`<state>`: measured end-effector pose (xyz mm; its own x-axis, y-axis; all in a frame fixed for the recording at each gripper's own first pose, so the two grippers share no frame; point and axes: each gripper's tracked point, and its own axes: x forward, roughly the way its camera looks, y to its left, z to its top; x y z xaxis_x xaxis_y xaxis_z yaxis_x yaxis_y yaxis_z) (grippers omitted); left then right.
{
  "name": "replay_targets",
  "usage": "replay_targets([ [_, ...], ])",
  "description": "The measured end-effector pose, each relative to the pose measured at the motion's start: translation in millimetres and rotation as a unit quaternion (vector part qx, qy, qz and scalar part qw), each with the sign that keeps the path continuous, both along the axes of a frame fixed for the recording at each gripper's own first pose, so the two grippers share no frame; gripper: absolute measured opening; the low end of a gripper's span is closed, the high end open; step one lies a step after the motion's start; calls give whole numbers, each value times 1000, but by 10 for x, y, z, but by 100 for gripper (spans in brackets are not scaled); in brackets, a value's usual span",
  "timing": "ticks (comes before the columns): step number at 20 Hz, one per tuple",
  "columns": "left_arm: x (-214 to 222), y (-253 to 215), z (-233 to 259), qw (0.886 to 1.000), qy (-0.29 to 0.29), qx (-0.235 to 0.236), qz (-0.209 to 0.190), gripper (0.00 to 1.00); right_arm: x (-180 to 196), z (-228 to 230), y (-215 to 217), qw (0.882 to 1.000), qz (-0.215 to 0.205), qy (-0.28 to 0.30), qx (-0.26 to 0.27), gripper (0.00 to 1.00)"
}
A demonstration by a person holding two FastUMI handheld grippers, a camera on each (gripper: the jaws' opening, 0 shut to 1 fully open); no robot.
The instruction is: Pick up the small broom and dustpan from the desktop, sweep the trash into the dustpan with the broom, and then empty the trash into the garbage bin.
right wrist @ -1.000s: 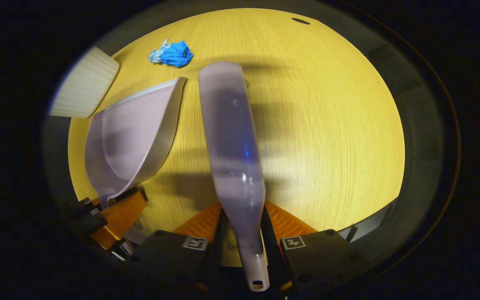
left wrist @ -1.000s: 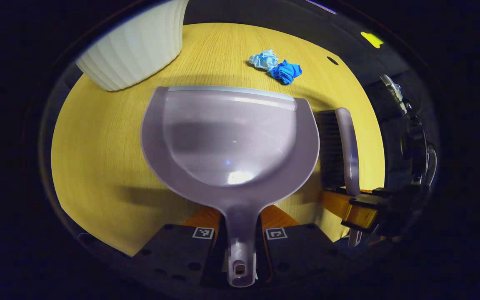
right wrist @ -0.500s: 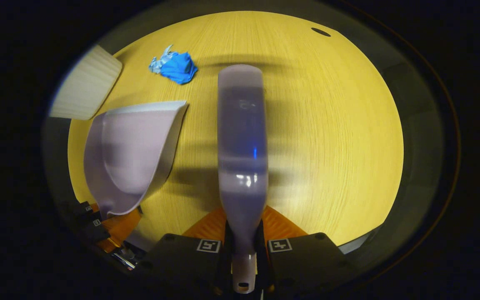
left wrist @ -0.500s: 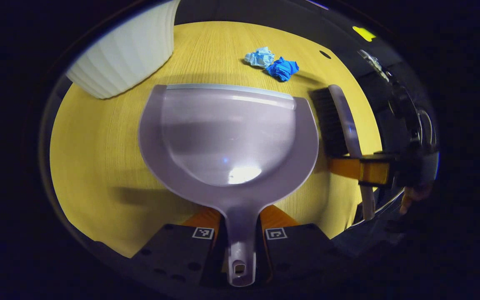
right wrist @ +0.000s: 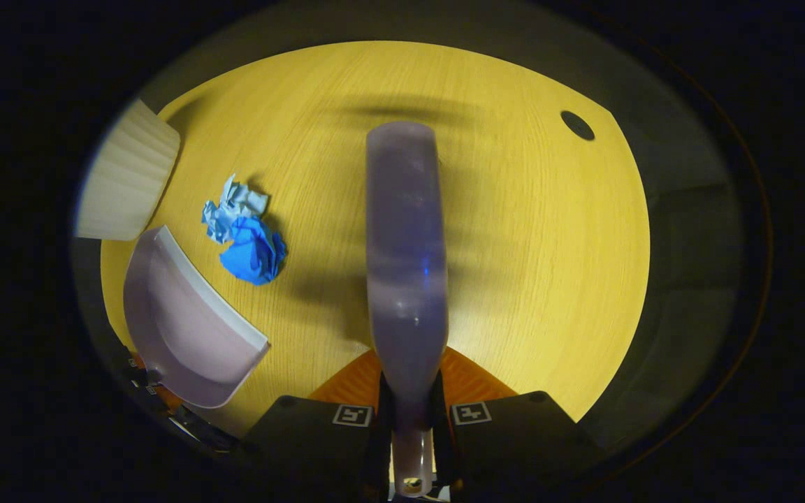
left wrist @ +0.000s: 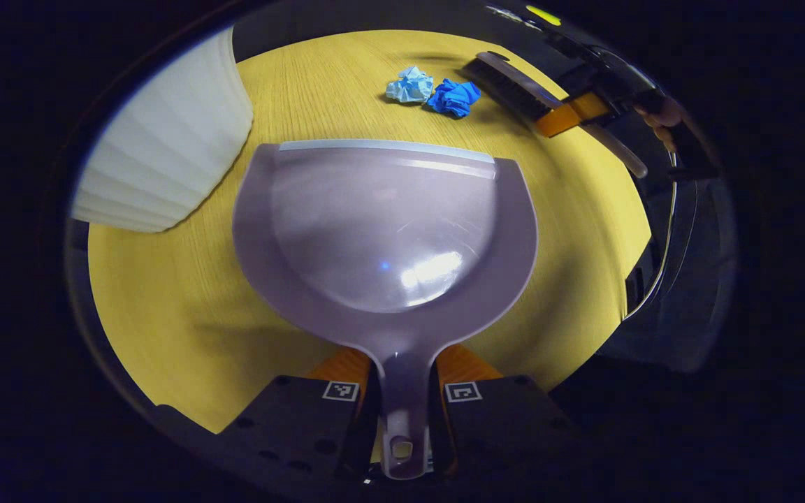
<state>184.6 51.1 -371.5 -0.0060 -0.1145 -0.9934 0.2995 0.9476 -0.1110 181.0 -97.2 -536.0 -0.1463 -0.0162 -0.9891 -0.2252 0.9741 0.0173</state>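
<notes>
My left gripper [left wrist: 402,381] is shut on the handle of the pale lilac dustpan [left wrist: 381,223], whose mouth faces two crumpled paper wads, light blue [left wrist: 409,85] and dark blue [left wrist: 453,96], on the wooden desk [left wrist: 165,293]. My right gripper [right wrist: 409,412] is shut on the handle of the lilac broom [right wrist: 406,251]. In the left gripper view the broom [left wrist: 514,87] lies just right of the wads, held by the right gripper [left wrist: 570,115]. In the right gripper view the wads [right wrist: 245,237] sit left of the broom, with the dustpan [right wrist: 186,328] beyond them.
A white ribbed bin [left wrist: 165,154] stands on the desk left of the dustpan, seen as well in the right gripper view [right wrist: 126,185]. A dark round hole [right wrist: 577,124] marks the desk's far corner. A person's hand [left wrist: 661,115] holds the right gripper.
The right gripper carried the broom away from the dustpan's side to just beyond the paper wads. The dustpan stayed roughly in place, edging slightly nearer the wads.
</notes>
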Motion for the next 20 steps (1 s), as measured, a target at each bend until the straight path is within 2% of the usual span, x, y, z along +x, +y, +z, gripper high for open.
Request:
replay_targets([
  [3,51,114,44,1000,8,-1,-27,29,359,-147,-46,995,96,-15,-24,27],
  [8,199,268,90,997,9,8,-75,29,577,-187,355,990,138,4,17,26],
  [14,362,348,99,994,0,14,-106,28,238,-7,727,969,234,41,66,27],
  [16,384,350,99,994,-6,10,-106,28,-71,121,905,963,237,80,99,27],
  [18,407,347,94,994,-13,8,-106,28,-305,226,1055,957,239,95,133,27],
  [20,403,354,72,993,-21,5,-113,28,-405,286,990,955,244,105,133,27],
])
